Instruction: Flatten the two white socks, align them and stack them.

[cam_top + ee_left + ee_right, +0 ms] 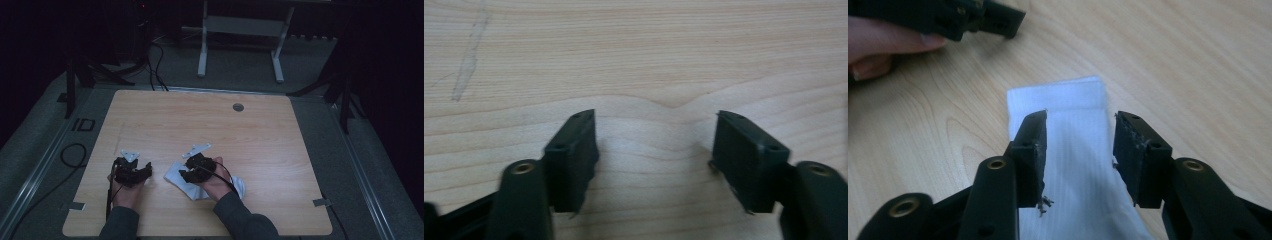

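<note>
Wooden surface (260,135) is carrying a white sock (1078,150), lying flat between the right claw's (1080,150) parted jaws, ungripped. Left claw (656,150) is hovering open beside it. No writing is legible.

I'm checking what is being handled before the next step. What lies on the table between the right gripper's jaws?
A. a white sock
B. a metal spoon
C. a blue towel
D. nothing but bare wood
A: in the right gripper view the white sock lies flat on the wooden table, running up between the open jaws of the right gripper, whose pads do not press on it.
</note>
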The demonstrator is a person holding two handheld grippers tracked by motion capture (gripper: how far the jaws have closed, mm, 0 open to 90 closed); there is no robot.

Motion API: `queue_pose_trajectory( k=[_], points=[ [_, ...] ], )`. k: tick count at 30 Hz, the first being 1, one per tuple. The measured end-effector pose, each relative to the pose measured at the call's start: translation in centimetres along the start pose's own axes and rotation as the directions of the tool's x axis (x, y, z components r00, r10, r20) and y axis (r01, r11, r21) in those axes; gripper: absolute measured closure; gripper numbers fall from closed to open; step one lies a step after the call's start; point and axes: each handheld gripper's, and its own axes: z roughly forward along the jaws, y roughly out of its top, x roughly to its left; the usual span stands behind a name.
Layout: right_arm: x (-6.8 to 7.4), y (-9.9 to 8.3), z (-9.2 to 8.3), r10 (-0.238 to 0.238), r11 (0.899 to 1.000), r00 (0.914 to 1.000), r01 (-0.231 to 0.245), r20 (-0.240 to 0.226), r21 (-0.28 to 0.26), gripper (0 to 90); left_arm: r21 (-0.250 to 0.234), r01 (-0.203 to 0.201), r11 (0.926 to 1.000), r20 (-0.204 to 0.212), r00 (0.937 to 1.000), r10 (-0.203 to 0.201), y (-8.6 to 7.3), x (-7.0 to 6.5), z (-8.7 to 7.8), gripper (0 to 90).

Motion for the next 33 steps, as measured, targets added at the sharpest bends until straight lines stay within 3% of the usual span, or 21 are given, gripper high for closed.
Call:
queue_pose_trajectory(
  k=[6,11,18,26,33],
  points=[
    [-1.0,-0.1,-1.8,-0.001,1.000,1.0000,0.001,0.006,-0.016,55.2,-0.004,-0.031,0.9995,0.041,0.9987,0.032,-0.1,-0.3,-0.3,56.4],
    [-1.8,-0.5,-2.4,0.003,1.000,0.9999,-0.003,0.013,-0.009,55.0,-0.002,-0.052,0.9987,0.061,0.9968,0.052,-0.1,-0.3,-0.4,66.6],
    [-2.2,-1.2,-3.0,-0.012,1.000,0.9998,0.012,0.013,0.004,54.5,0.013,-0.080,0.9967,0.110,0.9909,0.078,0.0,-0.6,-0.7,89.4],
    [-3.1,-2.4,-4.2,-0.012,1.000,0.9996,0.012,0.027,0.021,54.4,-0.048,-0.116,0.9922,0.179,0.9762,0.122,0.6,-2.1,-2.5,89.7],
    [-4.0,-3.4,-5.6,0.003,1.000,0.9989,-0.004,0.047,0.017,54.4,-0.086,-0.171,0.9816,0.220,0.9576,0.186,1.0,-4.2,-3.6,89.7]
  ],
)
